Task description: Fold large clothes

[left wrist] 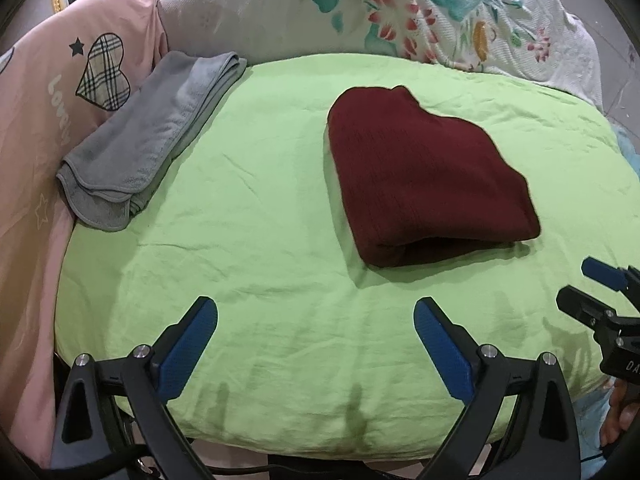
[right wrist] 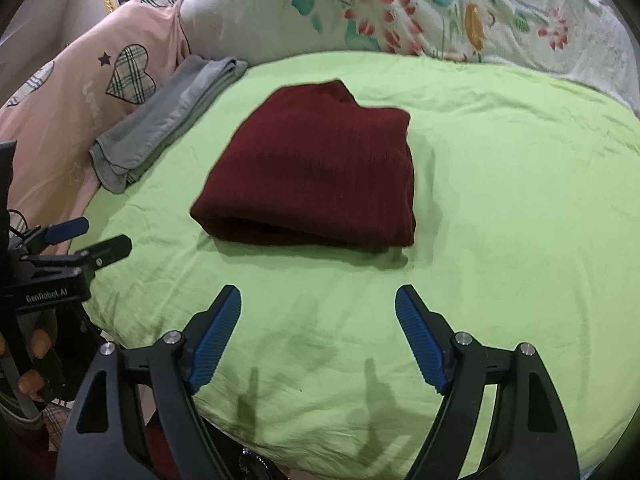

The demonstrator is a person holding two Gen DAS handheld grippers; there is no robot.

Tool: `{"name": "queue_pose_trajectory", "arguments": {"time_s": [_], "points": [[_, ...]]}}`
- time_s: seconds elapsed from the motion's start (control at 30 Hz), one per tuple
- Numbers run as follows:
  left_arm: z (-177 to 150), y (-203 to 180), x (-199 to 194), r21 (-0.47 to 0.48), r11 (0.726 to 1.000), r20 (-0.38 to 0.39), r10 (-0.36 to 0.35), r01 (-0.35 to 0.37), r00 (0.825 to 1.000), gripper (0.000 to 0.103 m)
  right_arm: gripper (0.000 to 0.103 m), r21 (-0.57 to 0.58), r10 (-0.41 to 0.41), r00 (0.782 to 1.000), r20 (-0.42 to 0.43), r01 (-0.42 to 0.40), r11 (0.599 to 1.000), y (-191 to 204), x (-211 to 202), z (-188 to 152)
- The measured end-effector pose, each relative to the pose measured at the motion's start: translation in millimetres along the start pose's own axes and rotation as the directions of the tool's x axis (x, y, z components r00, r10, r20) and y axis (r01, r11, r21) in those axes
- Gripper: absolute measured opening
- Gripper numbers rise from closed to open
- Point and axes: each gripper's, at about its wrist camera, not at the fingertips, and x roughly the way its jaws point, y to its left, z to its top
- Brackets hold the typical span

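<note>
Nearest the lens, the left hand-held gripper (left wrist: 316,312) hangs released, its two blue ribbed pads spread wide over bare sheet with nothing between them. One lime-green sheet (left wrist: 260,240), smooth cotton with fine creases, covers the bed. At 12 o'clock lies one pale quilt (left wrist: 400,8) with teal and red flowers, nubbly in weave; at 9 o'clock, one pink cover (left wrist: 36,128) with a plaid heart. One maroon sweater (left wrist: 424,172), ribbed knit, sits folded into a thick rounded block at 1 o'clock, mid-bed, touching neither gripper. One grey towel (left wrist: 148,136), fleecy and folded long, lies at 10 o'clock. The right hand-held gripper (right wrist: 318,300) is likewise released and empty.
</note>
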Motion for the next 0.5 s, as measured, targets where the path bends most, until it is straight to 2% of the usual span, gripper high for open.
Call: {"name": "queue_pose_trajectory", "arguments": {"time_s": [0.1,0.3,0.5], "points": [[1,2,10,-0.005,1.0,-0.016,0.008,-0.008,1.0,0.099,0.08,0.023,0.005,0.999,-0.033,-0.005,1.0,-6,11,-2],[7,6,27,-0.025,1.0,-0.051,0.011,-0.012,0.999,0.099,0.08,0.017,-0.003,0.999,-0.044,0.004,1.0,-9,19,4],[16,1,26,-0.02,1.0,-0.023,0.019,-0.02,1.0,0.099,0.081,-0.019,-0.001,0.998,-0.066,0.0,1.0,-7,30,18]]}}
